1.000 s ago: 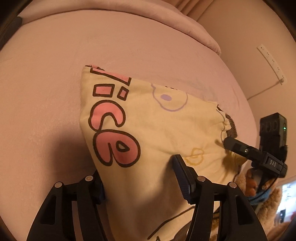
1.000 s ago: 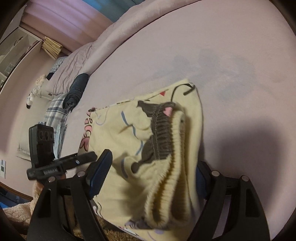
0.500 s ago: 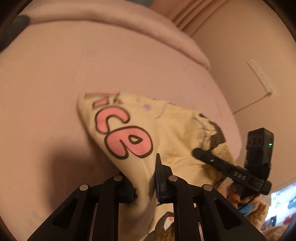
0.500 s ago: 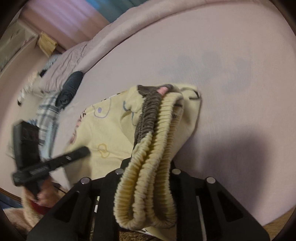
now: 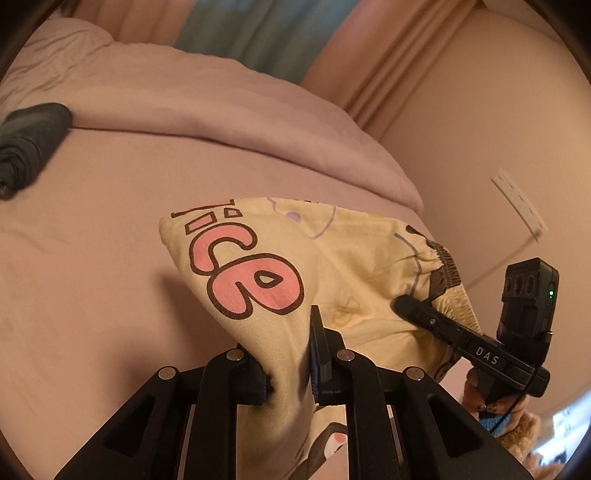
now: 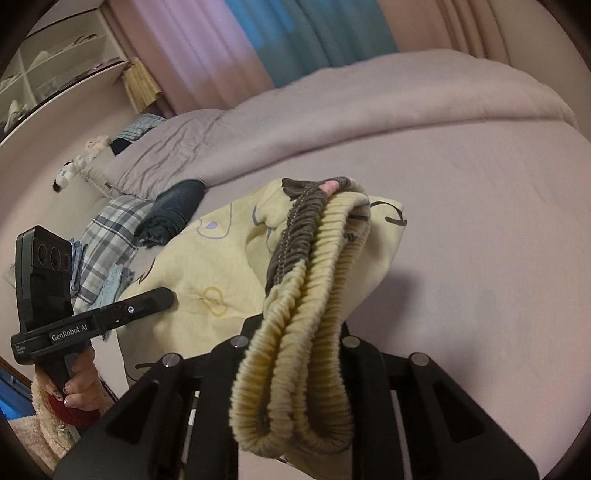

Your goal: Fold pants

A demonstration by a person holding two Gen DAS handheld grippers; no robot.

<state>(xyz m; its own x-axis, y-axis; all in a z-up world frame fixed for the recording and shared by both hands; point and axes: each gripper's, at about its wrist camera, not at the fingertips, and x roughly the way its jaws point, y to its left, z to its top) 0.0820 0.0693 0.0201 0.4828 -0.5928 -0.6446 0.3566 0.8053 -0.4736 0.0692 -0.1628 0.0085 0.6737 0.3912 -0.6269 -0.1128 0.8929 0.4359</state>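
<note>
— Where are you working?
— You're in a home bedroom: a bed [image 6: 480,206] with a pinkish sheet, a bunched duvet [image 6: 332,110], curtains [image 6: 303,33] behind it, plush toys [image 6: 79,162] beside the pillow.

Pale yellow pants [image 5: 332,258] with pink lettering, mauve bedsheet [image 5: 92,258].
</note>
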